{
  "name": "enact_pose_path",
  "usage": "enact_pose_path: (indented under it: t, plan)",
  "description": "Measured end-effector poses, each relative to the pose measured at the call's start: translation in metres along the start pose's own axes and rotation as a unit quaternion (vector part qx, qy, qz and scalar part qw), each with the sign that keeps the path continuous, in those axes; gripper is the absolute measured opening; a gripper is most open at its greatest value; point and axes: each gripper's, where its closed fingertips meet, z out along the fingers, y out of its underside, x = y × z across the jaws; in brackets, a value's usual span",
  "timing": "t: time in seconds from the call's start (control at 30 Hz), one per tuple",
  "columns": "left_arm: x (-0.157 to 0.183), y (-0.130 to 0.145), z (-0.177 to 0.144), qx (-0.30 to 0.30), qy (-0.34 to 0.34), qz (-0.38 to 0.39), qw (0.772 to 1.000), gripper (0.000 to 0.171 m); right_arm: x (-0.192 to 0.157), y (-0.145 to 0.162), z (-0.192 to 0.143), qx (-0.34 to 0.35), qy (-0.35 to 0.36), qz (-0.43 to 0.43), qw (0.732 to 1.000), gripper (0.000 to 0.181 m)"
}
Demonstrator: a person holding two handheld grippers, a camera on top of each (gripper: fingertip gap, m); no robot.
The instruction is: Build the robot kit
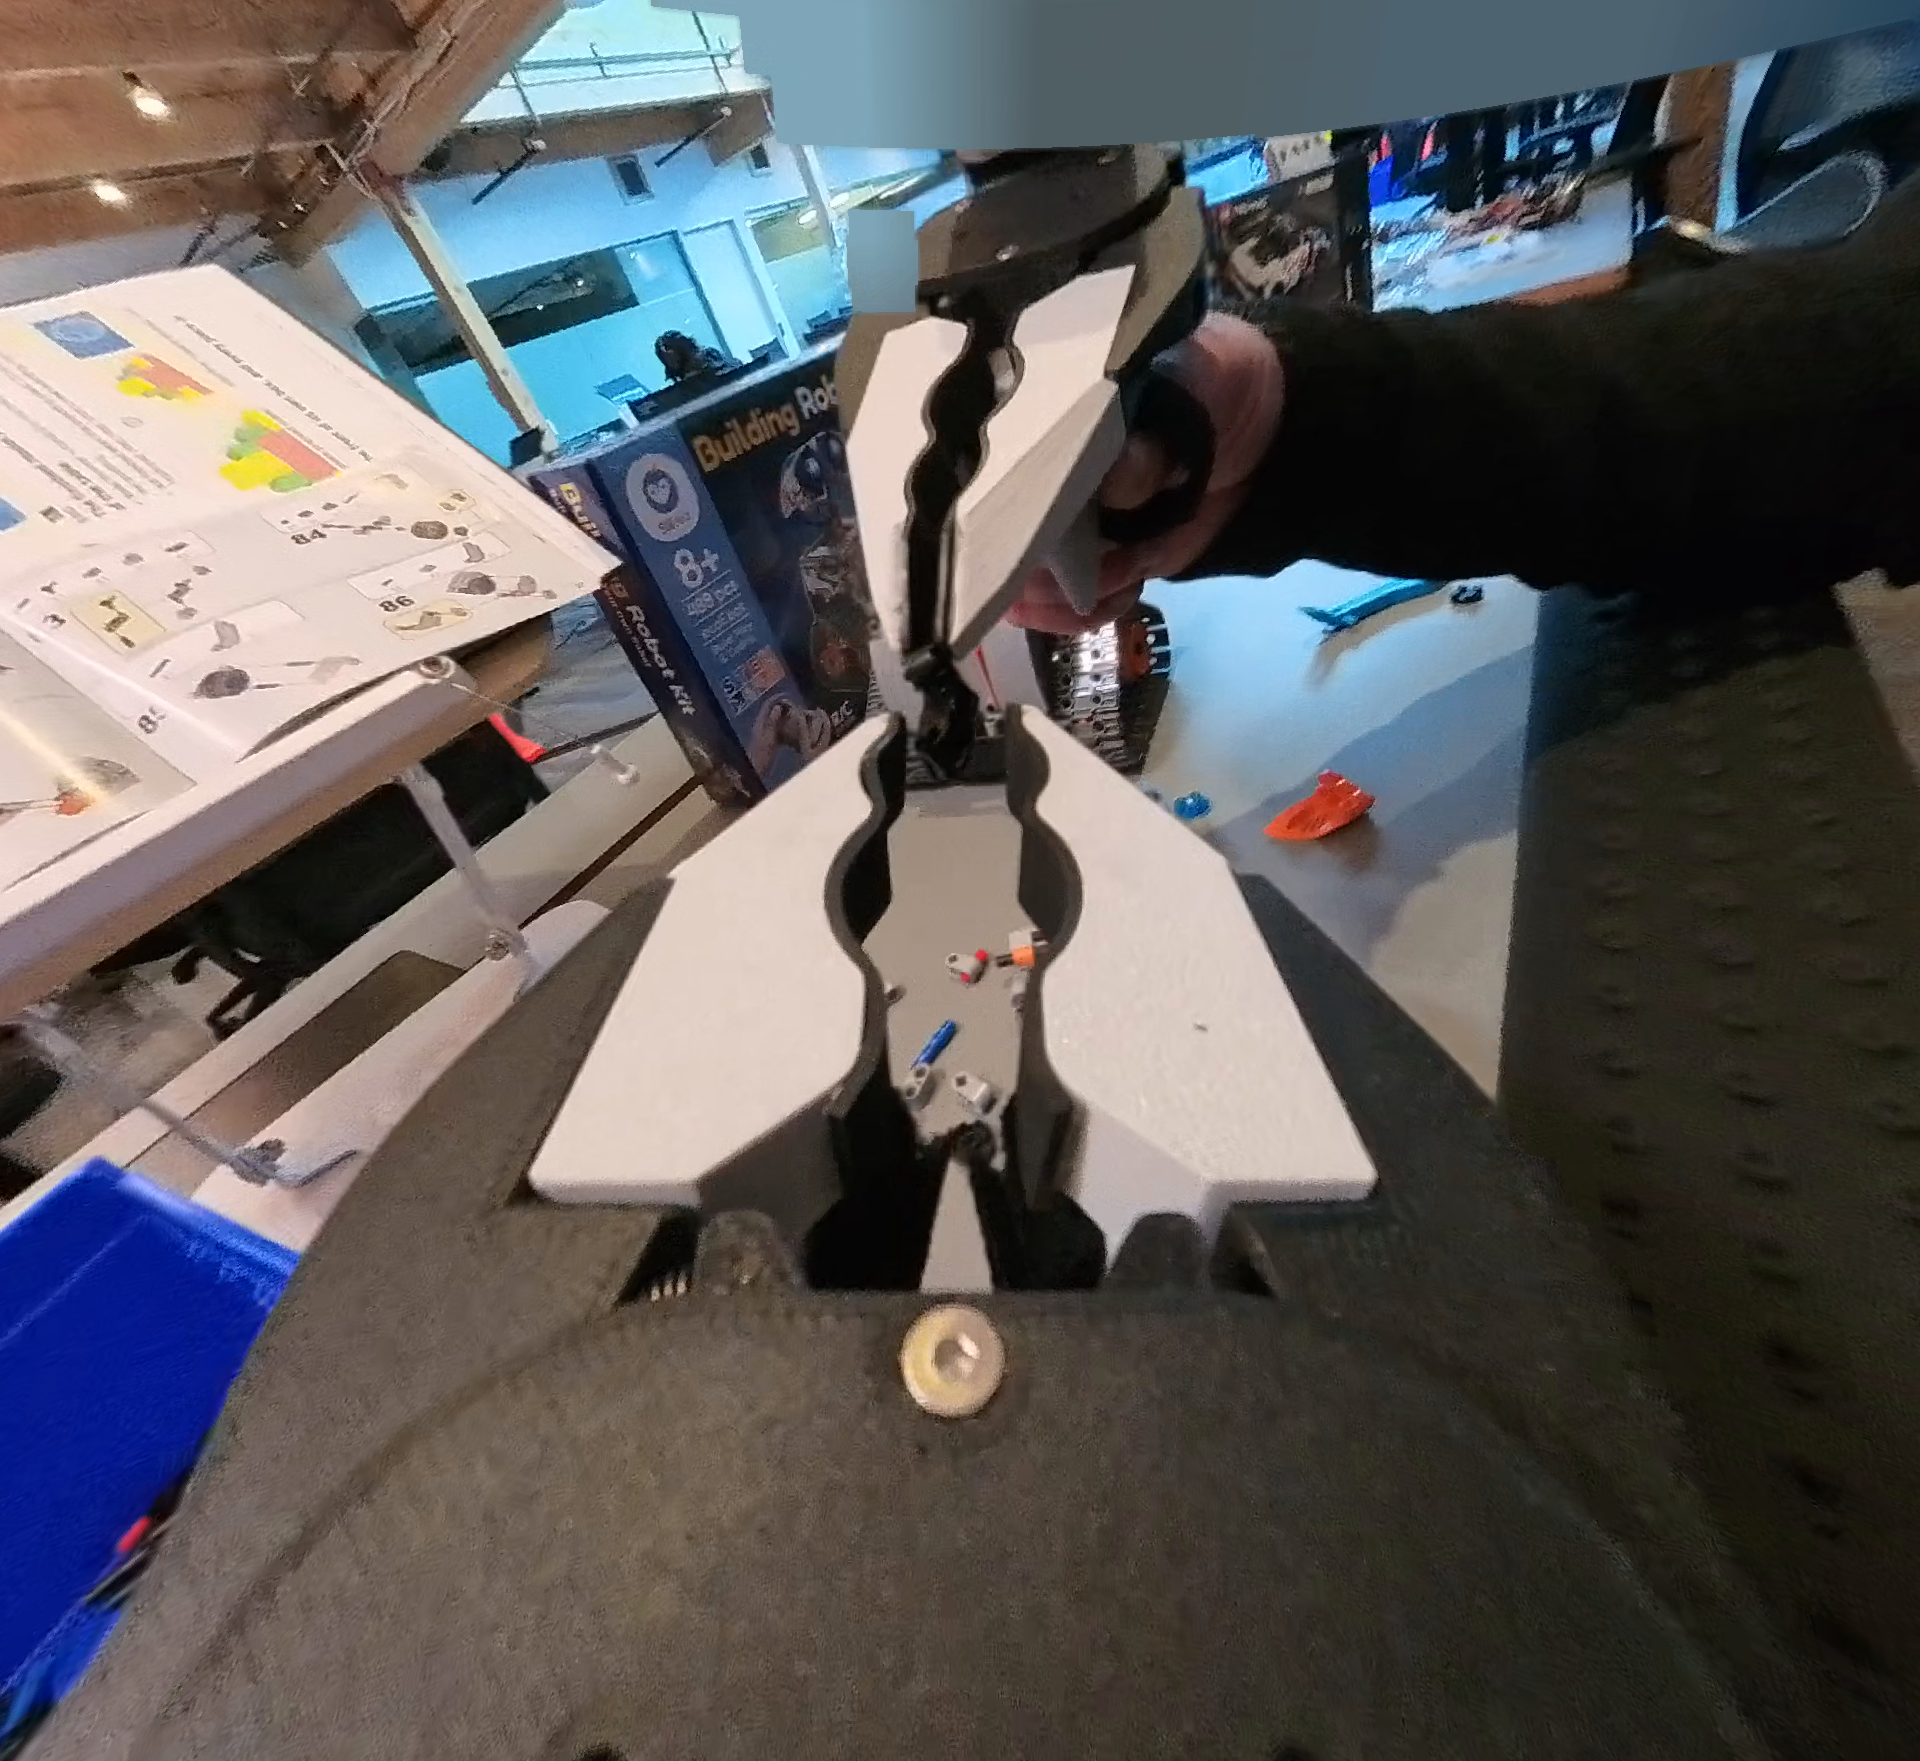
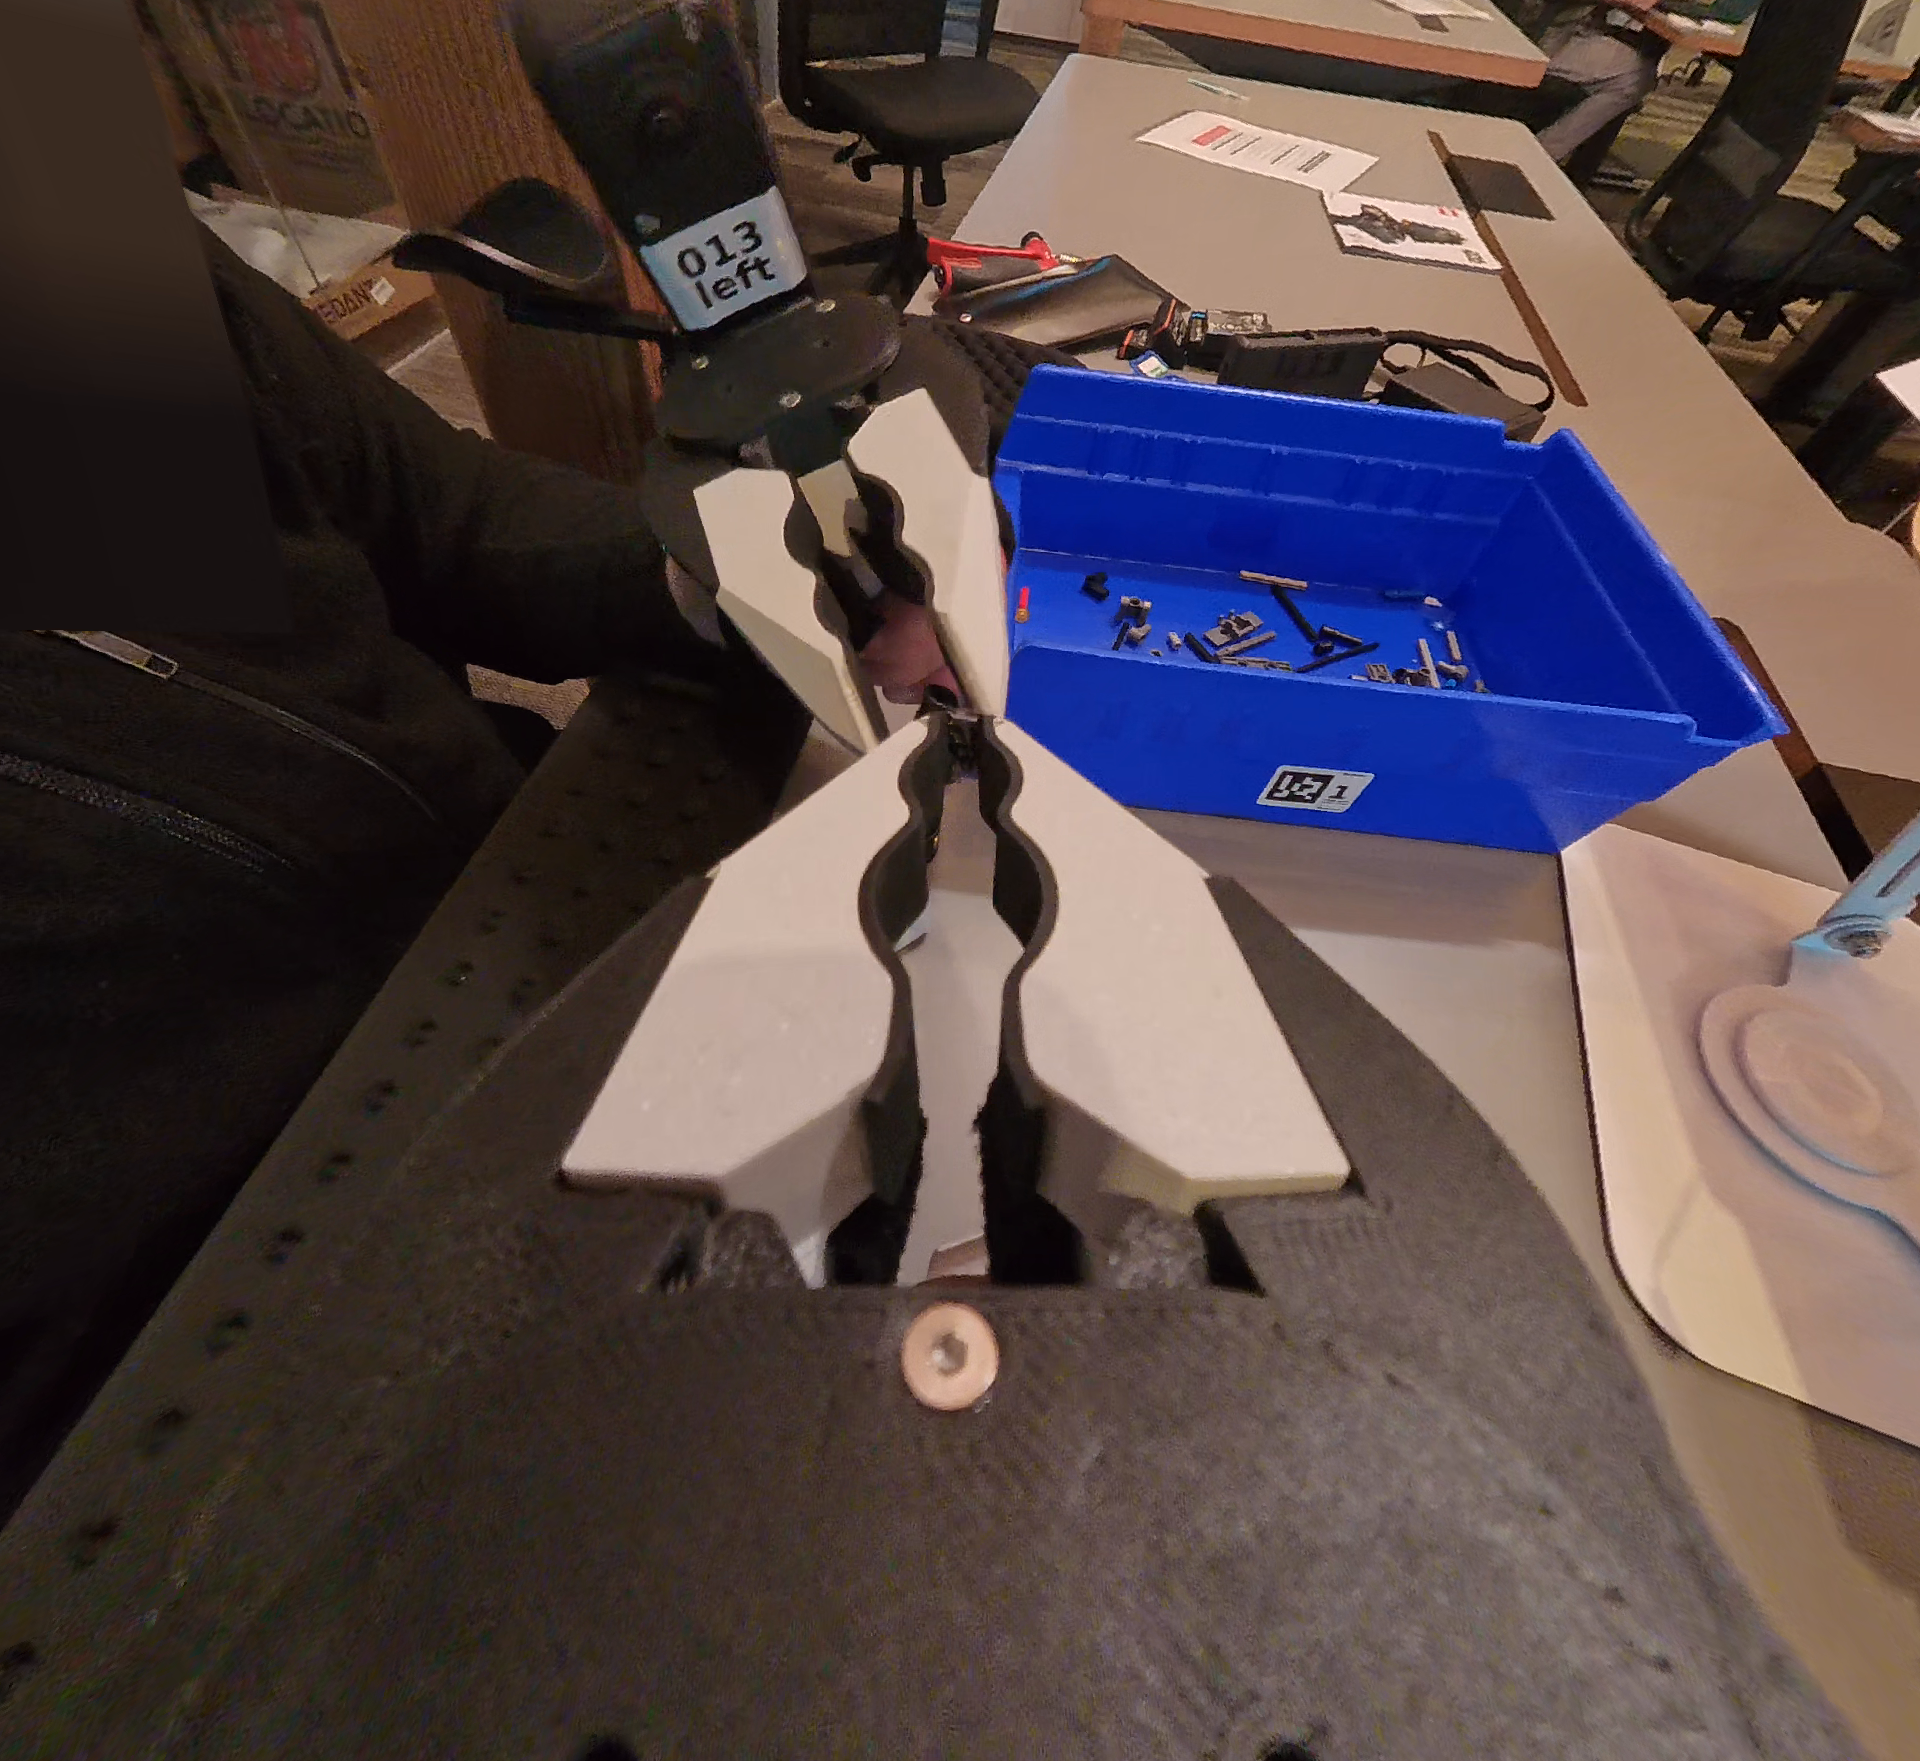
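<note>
In the left wrist view my left gripper (image 1: 958,724) has its grey fingertips closed around a small black construction-toy part (image 1: 948,747). My right gripper (image 1: 935,657) comes down from above, held by a hand in a dark sleeve, and pinches the top of the same part. In the right wrist view my right gripper (image 2: 964,732) is nearly closed on the black part (image 2: 956,747), and the left gripper (image 2: 940,703) meets it tip to tip from the upper left. Most of the part is hidden by the fingertips.
Small grey, orange and blue loose pieces (image 1: 966,963) lie on the grey table below. A tracked model (image 1: 1101,683), an orange piece (image 1: 1320,812), a kit box (image 1: 727,589) and an instruction booklet on a stand (image 1: 260,516) are near. A blue bin (image 2: 1455,755) holds several dark parts. My left and right fingertips are right by each other. Both grippers' tips are roughly 25 cm from the orange piece (image 1: 1320,812).
</note>
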Motion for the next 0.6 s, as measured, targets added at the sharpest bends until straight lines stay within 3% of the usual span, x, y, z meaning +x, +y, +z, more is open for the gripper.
enact_pose_path:
  t: [0.13, 0.33, 0.6]
  plan:
    - [0.002, -0.002, 0.001, 0.009, 0.016, -0.025, 1.000, 0.018, -0.004, 0.004, 0.003, -0.015, -0.001, -0.024, 1.000, 0.003]
    - [0.007, -0.007, 0.000, 0.032, 0.045, -0.053, 0.997, 0.007, -0.012, 0.001, 0.005, -0.018, -0.001, -0.060, 0.998, 0.003]
    - [0.004, -0.006, -0.001, 0.029, 0.027, -0.040, 0.998, 0.006, -0.003, 0.001, 0.005, -0.016, 0.017, -0.048, 0.999, 0.013]
